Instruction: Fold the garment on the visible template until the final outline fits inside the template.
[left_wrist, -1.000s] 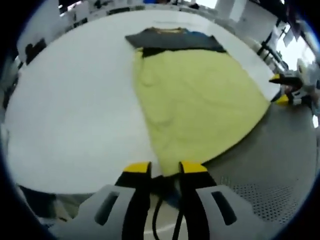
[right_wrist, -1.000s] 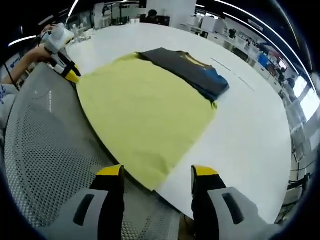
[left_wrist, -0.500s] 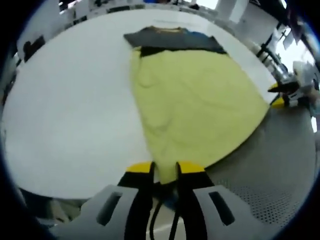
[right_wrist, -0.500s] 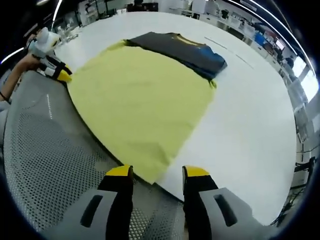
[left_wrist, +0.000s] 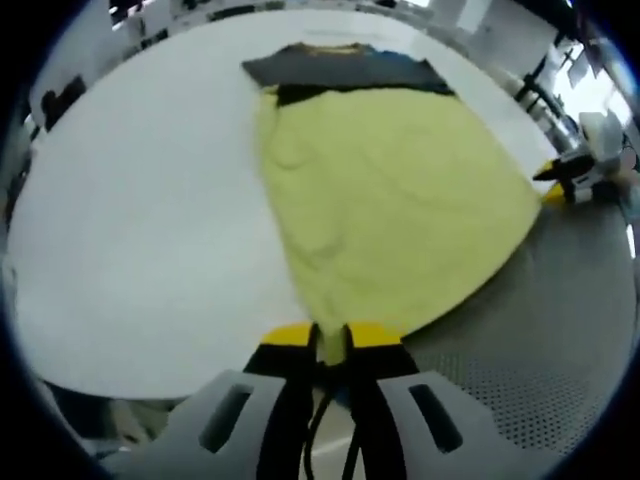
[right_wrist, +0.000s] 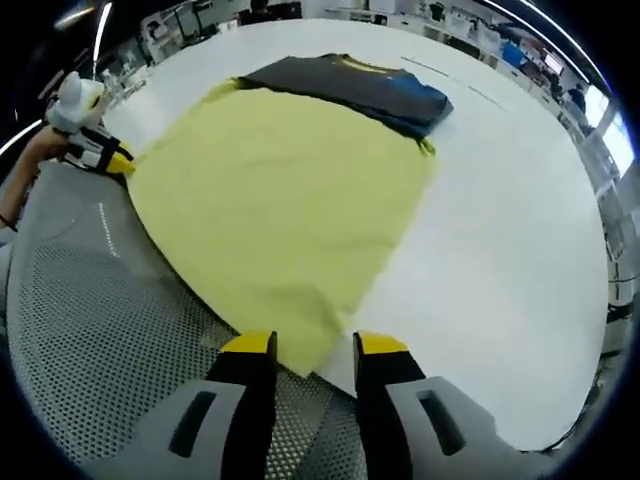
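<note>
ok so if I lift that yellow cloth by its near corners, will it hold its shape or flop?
Likely flop: the yellow cloth lies flat with soft wrinkles, so it looks thin and limp. It probably weighs little, and its edge may drag over the white table.

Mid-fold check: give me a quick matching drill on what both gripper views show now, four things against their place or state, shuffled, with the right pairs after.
Things:
1. yellow garment
2. dark garment
3. left gripper
4. right gripper

States:
A. folded at the far end of the yellow cloth
B. jaws pinched on a near corner of the yellow cloth
C. spread flat on the white table
D. jaws apart around the other near corner

Pairs: 1-C, 2-A, 3-B, 4-D
</note>
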